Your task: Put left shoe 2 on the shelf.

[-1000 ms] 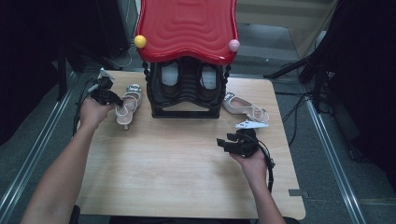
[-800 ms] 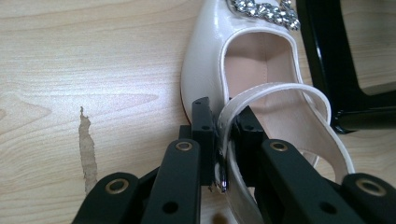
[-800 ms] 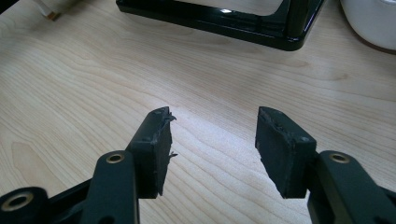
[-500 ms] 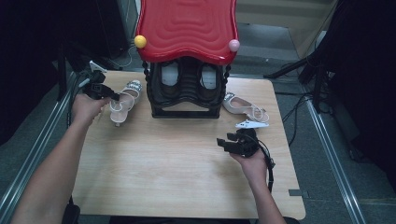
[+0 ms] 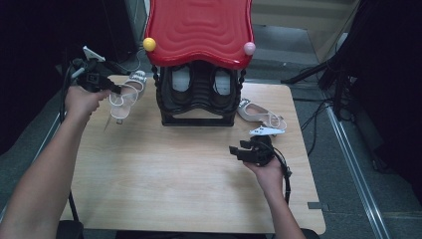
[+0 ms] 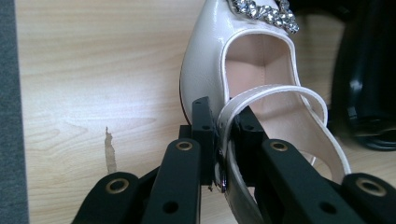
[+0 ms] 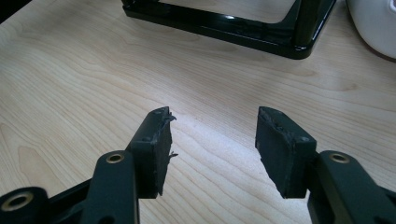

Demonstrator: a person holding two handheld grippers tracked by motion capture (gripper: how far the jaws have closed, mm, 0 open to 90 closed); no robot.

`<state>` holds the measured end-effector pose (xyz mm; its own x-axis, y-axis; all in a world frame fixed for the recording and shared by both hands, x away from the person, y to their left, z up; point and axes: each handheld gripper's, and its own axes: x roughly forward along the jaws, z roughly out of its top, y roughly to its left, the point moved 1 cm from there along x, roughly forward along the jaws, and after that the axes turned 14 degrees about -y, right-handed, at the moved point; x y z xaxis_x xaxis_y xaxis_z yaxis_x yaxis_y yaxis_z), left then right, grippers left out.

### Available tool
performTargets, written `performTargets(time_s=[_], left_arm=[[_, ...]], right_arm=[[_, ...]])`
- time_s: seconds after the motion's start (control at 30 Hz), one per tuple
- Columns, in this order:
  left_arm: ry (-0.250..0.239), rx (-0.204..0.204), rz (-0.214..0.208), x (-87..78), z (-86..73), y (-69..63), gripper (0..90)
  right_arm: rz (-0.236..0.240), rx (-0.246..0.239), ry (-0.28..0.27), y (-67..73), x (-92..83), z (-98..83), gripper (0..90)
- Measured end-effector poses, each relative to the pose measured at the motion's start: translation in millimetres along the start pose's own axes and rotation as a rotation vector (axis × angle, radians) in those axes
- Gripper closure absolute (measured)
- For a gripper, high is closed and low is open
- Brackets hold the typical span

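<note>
A cream high-heeled shoe (image 5: 125, 97) with a jewelled toe hangs above the table's far left, and my left gripper (image 5: 113, 90) is shut on its ankle strap. In the left gripper view the strap (image 6: 224, 123) is pinched between the two black pads, and the shoe (image 6: 210, 60) points away over the wood. A matching shoe (image 5: 261, 115) lies on its side at the far right of the table. My right gripper (image 5: 238, 149) stays low over the table near that shoe, open, with bare wood between its pads (image 7: 154, 144).
A black shoe rack (image 5: 198, 97) with a red wavy top (image 5: 199, 30) stands at the back centre, with a pair of shoes on its shelf. Its black base (image 7: 233, 25) lies ahead of my right gripper. Dark floor and cables surround the table (image 5: 149, 179).
My left gripper has risen and drawn slightly left, lifting the cream shoe off the table by its strap. The right hand has not moved.
</note>
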<state>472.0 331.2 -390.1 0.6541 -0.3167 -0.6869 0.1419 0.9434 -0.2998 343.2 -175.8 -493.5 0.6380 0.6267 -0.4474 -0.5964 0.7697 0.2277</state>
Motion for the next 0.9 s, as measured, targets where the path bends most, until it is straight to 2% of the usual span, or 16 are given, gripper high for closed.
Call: performTargets(time_s=[0.1,0.23,0.27,0.47,0.63,0.77,0.9], left_arm=[[-0.007,-0.015,-0.013,-10.9,10.6,-3.4,83.0],[-0.027,0.018,0.001,-27.2,26.6,-10.5,83.0],[-0.03,0.003,-0.006,-31.9,30.8,-12.8,83.0],[-0.086,-0.01,-0.026,-58.2,55.1,-22.9,82.9],[-0.115,0.02,-0.02,-80.1,71.7,-34.5,82.9],[-0.135,0.013,-0.039,-98.2,84.3,-39.8,82.9],[-0.153,0.025,-0.021,-114.8,97.4,-47.1,82.8]], right_arm=[[0.003,0.006,0.005,0.9,1.2,1.0,47.1],[0.006,0.001,0.003,1.2,2.5,1.4,47.1],[0.007,0.002,0.002,1.3,2.7,1.5,47.1],[0.008,0.002,0.007,1.5,3.6,1.4,47.1],[0.008,0.005,0.007,1.7,2.9,1.5,47.1],[0.007,0.006,0.008,1.6,3.0,1.5,47.1],[0.007,0.001,0.005,1.7,3.1,1.4,47.1]])
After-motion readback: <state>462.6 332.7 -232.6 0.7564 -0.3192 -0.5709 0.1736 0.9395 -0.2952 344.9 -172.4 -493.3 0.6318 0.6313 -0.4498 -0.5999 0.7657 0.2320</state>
